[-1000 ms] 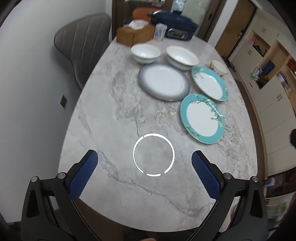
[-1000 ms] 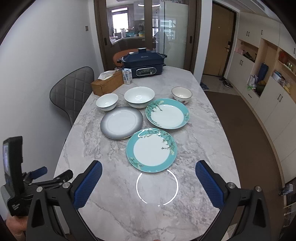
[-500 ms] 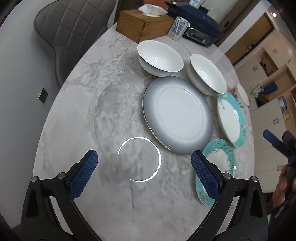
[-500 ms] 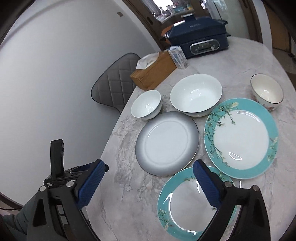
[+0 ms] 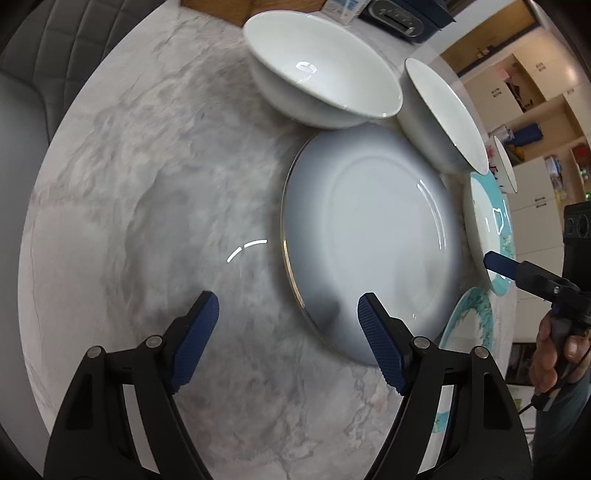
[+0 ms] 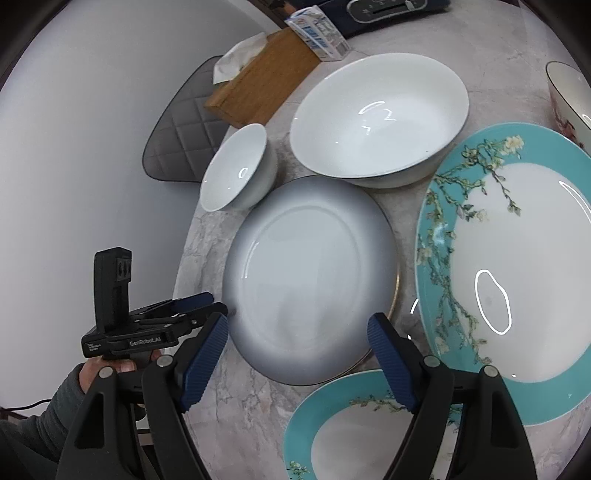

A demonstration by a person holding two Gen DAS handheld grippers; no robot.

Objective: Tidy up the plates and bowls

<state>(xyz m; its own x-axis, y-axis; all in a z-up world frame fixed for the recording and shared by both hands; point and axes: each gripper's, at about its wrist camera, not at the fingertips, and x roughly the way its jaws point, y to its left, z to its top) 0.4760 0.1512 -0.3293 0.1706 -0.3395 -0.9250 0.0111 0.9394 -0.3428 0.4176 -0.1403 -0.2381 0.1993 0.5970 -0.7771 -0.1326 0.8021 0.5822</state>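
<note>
the marble table [image 5: 122, 177] carries everything. at the far left of the right wrist view a grey quilted chair [image 6: 177, 140] stands beyond the table edge. the left gripper [image 5: 288, 325] hangs low over the near left part of the table with its blue pads spread wide and nothing between them; its right pad reaches over the near rim of the grey plate [image 5: 369, 240], its left pad over bare marble. in the right wrist view that same tool sits at the plate's left rim, and its black body reads "genrobot.ai" in small white letters.

the grey plate lies flat in the middle, with a thin gold edge. just beyond it sit the small white bowl [image 6: 236, 173] on the left and the large white bowl [image 6: 373, 118] on the right, both upright, close to the plate's far rim. behind them are a wooden tissue box [image 6: 262, 85] and a small carton [image 6: 317, 33] whose print is too blurred to read.

the right gripper [image 6: 297, 354] is also spread wide and empty, its pads straddling the grey plate's near edge. a teal floral plate [image 6: 517, 266] lies to the right of the grey one, and a second teal plate [image 6: 351, 428] lies nearest, partly under the right pad. a small gold-rimmed bowl [image 6: 569, 96] stands at the far right.
</note>
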